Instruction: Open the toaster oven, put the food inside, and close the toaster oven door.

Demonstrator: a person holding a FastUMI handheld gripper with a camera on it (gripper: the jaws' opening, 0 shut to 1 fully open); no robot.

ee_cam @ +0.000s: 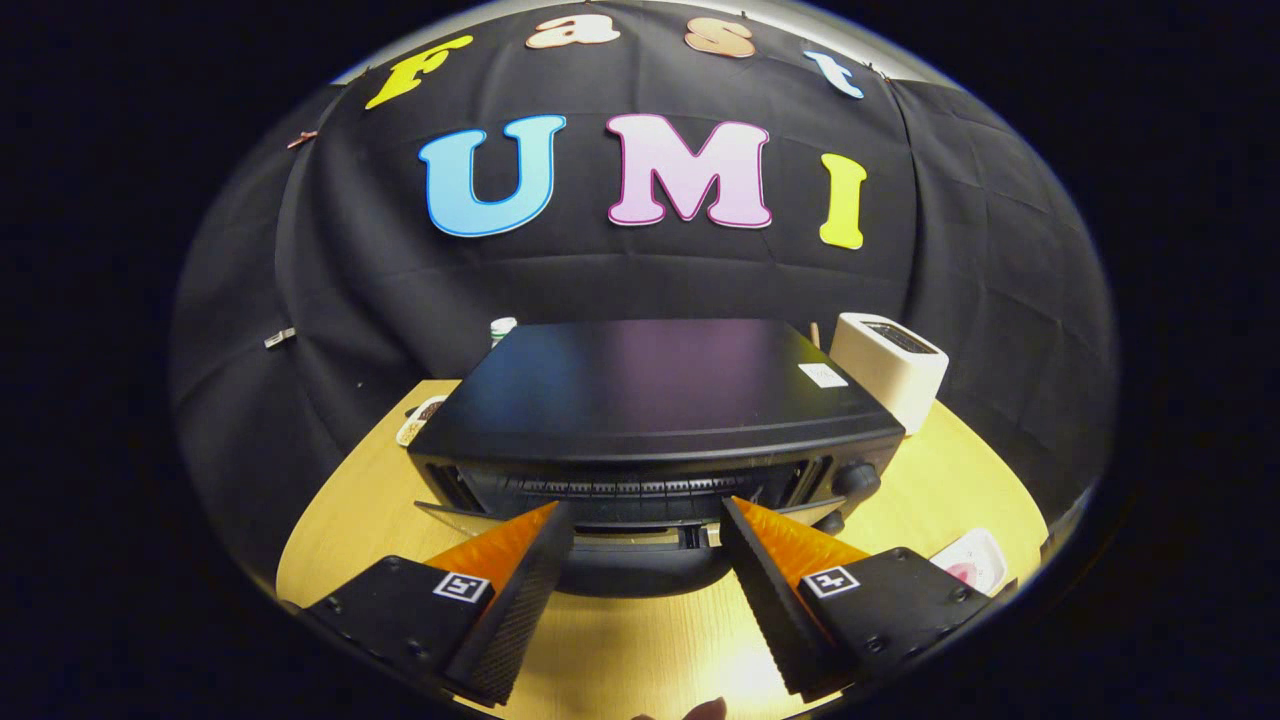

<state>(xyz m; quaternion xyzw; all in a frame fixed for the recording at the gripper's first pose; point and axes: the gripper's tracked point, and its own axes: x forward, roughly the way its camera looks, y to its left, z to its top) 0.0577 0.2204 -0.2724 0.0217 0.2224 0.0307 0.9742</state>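
A light wooden worktop (930,480) stands before a black cloth wall. At the left, a small dish (420,420) lies just beside the black toaster oven (650,400), partly hidden behind it. The toaster oven occupies the centre of the worktop, just ahead of the tool (645,520). Its door (640,560) is tilted partly open toward the tool, with the slotted interior visible above it. The tool's fingers are spread apart, one at each side of the door, gripping nothing. A control knob (857,480) sits at the oven's right front. Behind it stands a white toaster (890,365). A small white tray (970,560) with pink contents lies near the right finger.
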